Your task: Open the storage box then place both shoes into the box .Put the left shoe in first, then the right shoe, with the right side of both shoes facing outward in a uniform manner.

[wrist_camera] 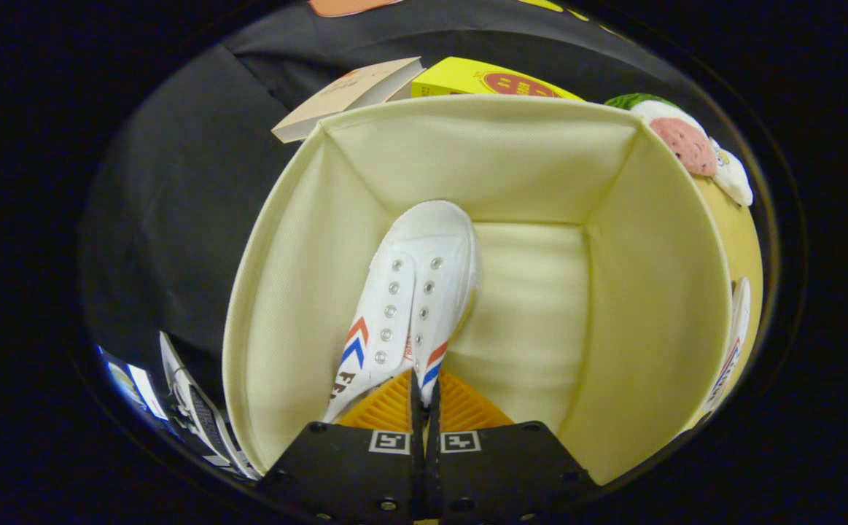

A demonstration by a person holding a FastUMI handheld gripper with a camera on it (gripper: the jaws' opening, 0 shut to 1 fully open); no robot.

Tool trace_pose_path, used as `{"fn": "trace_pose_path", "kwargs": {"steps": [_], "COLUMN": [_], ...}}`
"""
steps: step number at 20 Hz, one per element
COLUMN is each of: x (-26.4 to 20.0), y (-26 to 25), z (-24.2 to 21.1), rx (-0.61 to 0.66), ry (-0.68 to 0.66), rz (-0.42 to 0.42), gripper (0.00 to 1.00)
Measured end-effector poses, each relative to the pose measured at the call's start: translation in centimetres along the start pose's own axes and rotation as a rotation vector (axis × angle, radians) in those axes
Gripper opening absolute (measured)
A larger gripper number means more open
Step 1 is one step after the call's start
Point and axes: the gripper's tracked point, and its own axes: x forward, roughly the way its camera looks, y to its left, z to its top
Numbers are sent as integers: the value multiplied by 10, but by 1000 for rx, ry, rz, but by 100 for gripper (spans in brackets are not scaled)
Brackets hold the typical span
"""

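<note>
A white canvas shoe (pixel 415 292) with red and blue chevrons hangs toe-down inside the open cream fabric storage box (pixel 657 292). Its toe points at the box's far wall and rests near the bottom, left of the middle. My gripper (pixel 424 397) is shut on the shoe's upper rim near the heel, with both fingers pressed together on the thin fabric. A second white shoe (pixel 731 350) with similar stripes lies outside the box, beyond its right wall.
Behind the box lie a tan book (pixel 347 95) and a yellow carton (pixel 489 79). A plush toy (pixel 686 142) in green, white and pink sits at the box's far right corner. Black cloth covers the surface to the left.
</note>
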Motion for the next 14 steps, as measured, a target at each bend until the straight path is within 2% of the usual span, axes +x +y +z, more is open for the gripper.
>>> {"fn": "trace_pose_path", "kwargs": {"steps": [5, 9, 10, 12, 14], "x": [9, -8, -16, -45, -79], "y": [-5, -2, 0, 5, 0], "z": [-3, -8, -8, -6, 0], "rx": [3, 21, 26, 12, -22], "ry": [49, 72, 66, 49, 3], "rz": [20, 99, 130, 182, 197], "gripper": [2, 14, 33, 56, 80]}}
